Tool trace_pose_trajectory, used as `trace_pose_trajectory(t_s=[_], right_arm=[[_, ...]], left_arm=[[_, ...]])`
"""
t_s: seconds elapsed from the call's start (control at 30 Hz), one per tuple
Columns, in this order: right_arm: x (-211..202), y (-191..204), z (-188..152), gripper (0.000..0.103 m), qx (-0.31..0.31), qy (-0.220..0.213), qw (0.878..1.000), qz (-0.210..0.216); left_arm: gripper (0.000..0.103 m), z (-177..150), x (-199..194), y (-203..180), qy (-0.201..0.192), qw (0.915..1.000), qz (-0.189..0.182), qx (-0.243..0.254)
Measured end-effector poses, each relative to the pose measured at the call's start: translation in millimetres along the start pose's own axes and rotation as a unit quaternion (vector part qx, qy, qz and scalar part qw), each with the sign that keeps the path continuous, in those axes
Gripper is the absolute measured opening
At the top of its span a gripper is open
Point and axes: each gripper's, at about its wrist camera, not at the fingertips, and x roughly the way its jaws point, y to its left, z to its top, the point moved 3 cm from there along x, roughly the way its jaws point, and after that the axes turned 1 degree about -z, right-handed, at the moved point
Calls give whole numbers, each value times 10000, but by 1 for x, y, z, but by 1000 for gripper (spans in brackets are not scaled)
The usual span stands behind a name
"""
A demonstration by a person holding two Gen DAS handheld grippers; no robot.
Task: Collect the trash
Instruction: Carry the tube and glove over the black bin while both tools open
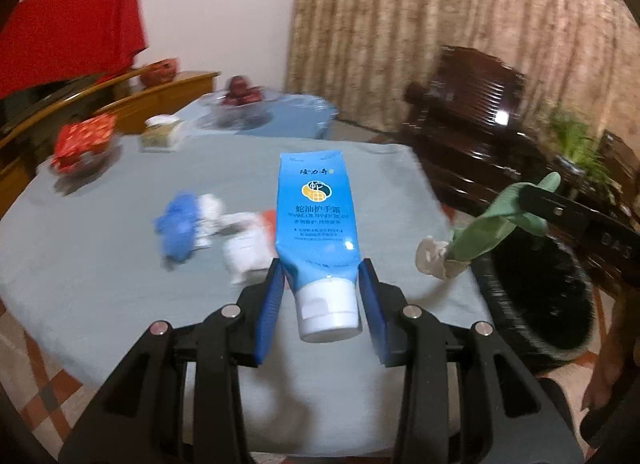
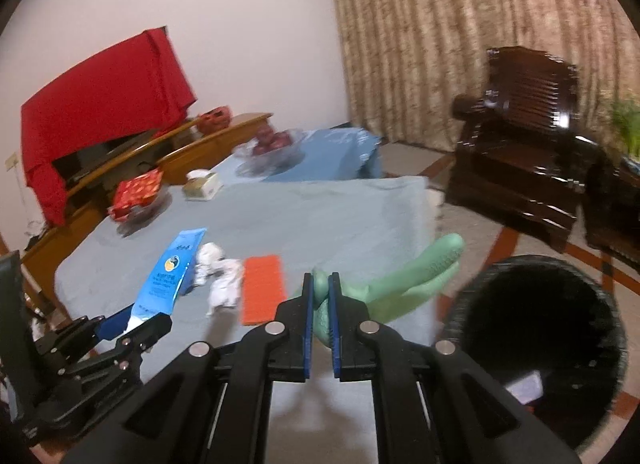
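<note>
Now left tool clamps blue tube — right tool pinches green glove.

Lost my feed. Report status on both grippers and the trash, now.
Left gripper shut on blue hand cream tube. Right gripper shut on green glove. Black bin at right, mouth unobstructed. Crumpled paper remains on table.

Left gripper: two-finger unit, matte black plastic frame with angular linkage arms and open triangular cut-outs. Four round silver pivot screws across the linkages. Finger pads blue, flat, finely ribbed.

Right gripper: same build; black frame, four silver pivot screws, blue ribbed pads on the inner finger faces. Seen from the left wrist camera, its black side bears faint embossed lettering, unreadable.
</note>
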Motion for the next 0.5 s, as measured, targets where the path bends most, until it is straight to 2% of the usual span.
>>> trace_pose_trajectory(t_s=[0.23,0.5], right_arm=[[-35,-73,-2,7,258,-110,9977,-621],[-54,-162,-17,7,708,-80,9892,-1284]], left_arm=[[37,11,8,-92,-49,9964,-686,493],[37,14,35,-180,110,9864,-1359,915]])
